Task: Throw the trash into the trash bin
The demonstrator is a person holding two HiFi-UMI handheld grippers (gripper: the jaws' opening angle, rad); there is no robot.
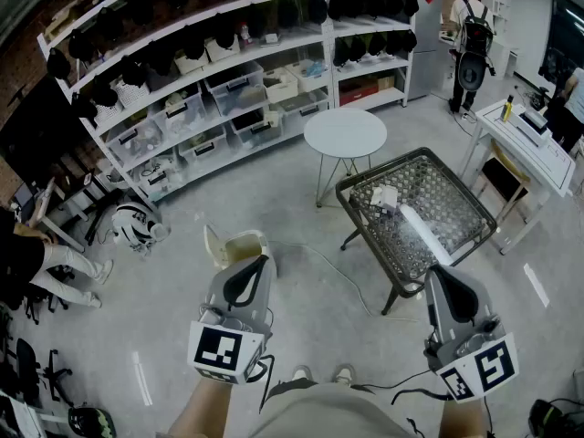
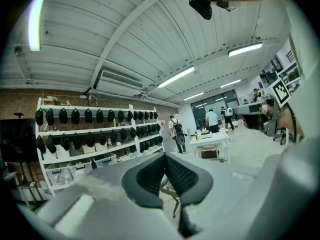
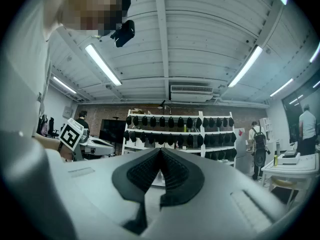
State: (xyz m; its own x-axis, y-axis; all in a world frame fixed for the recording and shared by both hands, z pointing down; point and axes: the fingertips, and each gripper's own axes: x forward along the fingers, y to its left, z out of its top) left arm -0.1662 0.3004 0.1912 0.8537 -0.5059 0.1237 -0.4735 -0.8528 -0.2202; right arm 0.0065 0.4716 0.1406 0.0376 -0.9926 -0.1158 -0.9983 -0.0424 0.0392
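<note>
The left gripper [image 2: 165, 156] has its two jaws shut tip to tip, with nothing between them. The right gripper [image 3: 160, 151] is closed the same way and also empty. Both are held low in front of the person, well apart from each other.

One pale trash bin [image 1: 239, 242] stands on the floor just beyond the left gripper, which partly covers it. Ahead of the right gripper is one black wire-mesh table [image 1: 474, 210]. Two pieces of trash lie on it: a crumpled white scrap [image 1: 383, 196] and a long white tube [image 1: 421, 229].

A thin cable [image 1: 319, 258] runs across the floor between bin and table. Behind the mesh table stands one round white table [image 1: 345, 132]. A long white shelf unit [image 1: 228, 80] of dark caps and storage boxes lines the back wall. A person with a backpack [image 1: 471, 39] stands at the far right.
</note>
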